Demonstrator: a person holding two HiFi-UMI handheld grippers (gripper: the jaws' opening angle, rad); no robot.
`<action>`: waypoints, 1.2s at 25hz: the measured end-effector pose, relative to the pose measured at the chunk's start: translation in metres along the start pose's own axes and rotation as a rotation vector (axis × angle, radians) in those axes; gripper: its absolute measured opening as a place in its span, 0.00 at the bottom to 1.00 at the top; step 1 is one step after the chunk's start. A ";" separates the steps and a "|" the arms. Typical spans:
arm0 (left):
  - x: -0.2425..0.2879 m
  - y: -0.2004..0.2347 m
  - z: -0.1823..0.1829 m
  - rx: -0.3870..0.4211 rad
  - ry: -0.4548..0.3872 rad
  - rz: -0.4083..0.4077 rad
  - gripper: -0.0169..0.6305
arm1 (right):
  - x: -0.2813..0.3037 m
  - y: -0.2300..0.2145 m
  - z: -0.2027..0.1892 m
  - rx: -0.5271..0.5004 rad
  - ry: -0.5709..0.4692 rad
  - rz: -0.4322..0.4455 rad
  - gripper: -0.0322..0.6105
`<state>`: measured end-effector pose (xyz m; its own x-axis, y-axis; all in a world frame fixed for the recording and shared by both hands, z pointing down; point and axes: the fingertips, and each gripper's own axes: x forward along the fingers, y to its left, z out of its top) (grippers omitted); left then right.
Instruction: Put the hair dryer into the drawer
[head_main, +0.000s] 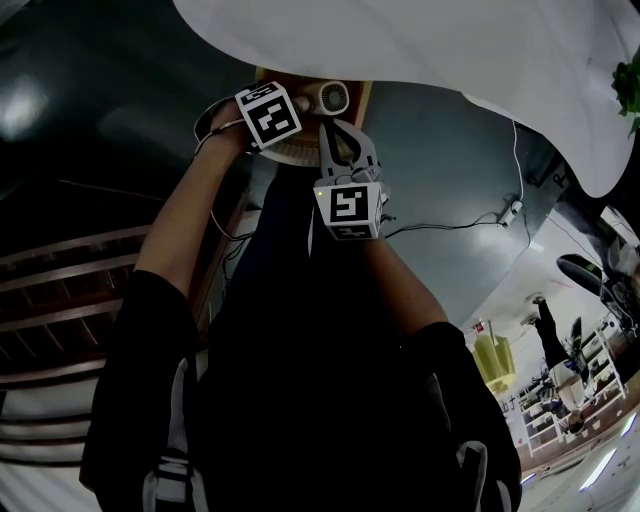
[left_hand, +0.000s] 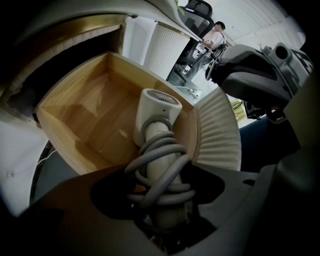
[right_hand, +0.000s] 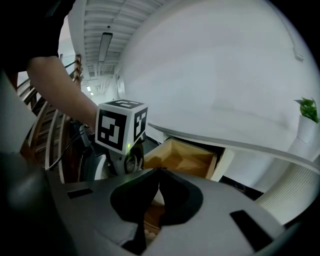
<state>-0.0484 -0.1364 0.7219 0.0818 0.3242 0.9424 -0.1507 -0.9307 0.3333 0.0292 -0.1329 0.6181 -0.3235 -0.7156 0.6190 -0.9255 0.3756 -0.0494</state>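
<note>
left tongs (left_hand: 162, 169): clamped on hair dryer (left_hand: 159, 112) handle, above open drawer (left_hand: 75, 100) | right tongs (right_hand: 159, 171): closed, empty | handling: judged light, rigid, slick shell; best hold: handle over wound cord (left_hand: 167, 189)

Dim light marked the head view, where the person's clothes (head_main: 330, 380) sank to near black while the white table (head_main: 420, 40) above glared. A ceiling strip light (right_hand: 105, 44) shone in the right gripper view. In the left gripper view, even light warmed the wooden drawer (left_hand: 90, 115) and the pale hair dryer (left_hand: 159, 107), but the foreground nearest the lens lay dark and soft. Wide lenses bent straight lines and blackened the corners.
</note>
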 end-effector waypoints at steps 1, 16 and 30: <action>0.000 0.001 0.002 0.005 -0.004 0.007 0.48 | -0.001 -0.001 0.000 0.007 0.007 -0.002 0.09; -0.019 -0.001 0.037 0.039 -0.258 0.017 0.59 | -0.004 -0.007 -0.007 0.014 -0.004 0.017 0.09; -0.140 -0.012 0.042 0.038 -0.604 0.401 0.04 | -0.033 -0.014 0.055 -0.081 -0.077 -0.008 0.09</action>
<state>-0.0169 -0.1774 0.5852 0.5591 -0.1829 0.8087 -0.2499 -0.9672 -0.0460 0.0415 -0.1468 0.5552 -0.3331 -0.7610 0.5567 -0.9101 0.4139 0.0213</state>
